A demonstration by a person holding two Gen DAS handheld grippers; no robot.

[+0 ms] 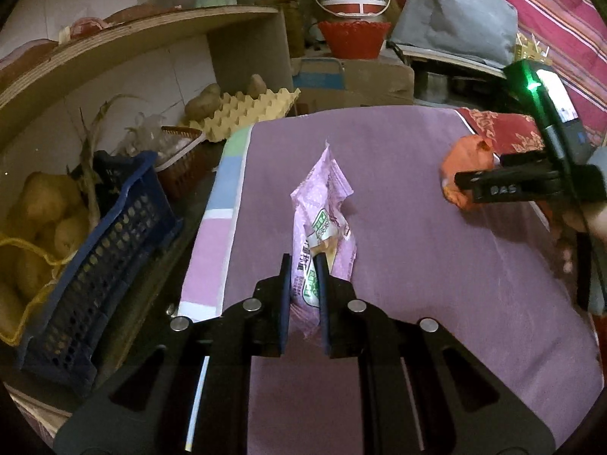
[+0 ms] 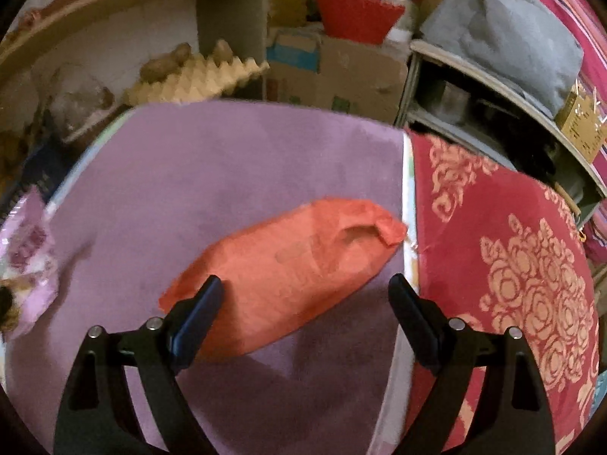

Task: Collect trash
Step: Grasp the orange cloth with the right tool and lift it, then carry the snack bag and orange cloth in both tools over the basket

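A pink printed snack wrapper (image 1: 324,204) stands up from my left gripper (image 1: 303,259), whose pads are shut on its lower end, above the purple mat (image 1: 409,265). The same wrapper (image 2: 28,261) shows at the left edge of the right wrist view. An orange-red crumpled bag (image 2: 292,265) lies on the purple mat (image 2: 212,174) near its right edge. My right gripper (image 2: 305,288) hangs open over the bag's near end, one finger on each side, pads not pressing. In the left wrist view the right gripper's fingers (image 1: 493,187) cover part of the orange bag (image 1: 463,163).
A blue perforated crate (image 1: 95,265) with potatoes sits left of the mat. An egg tray (image 1: 242,110) and wooden shelves stand behind. A red patterned cloth (image 2: 512,265) borders the mat on the right. A red basket (image 1: 353,38), white bucket and cardboard box stand at the back.
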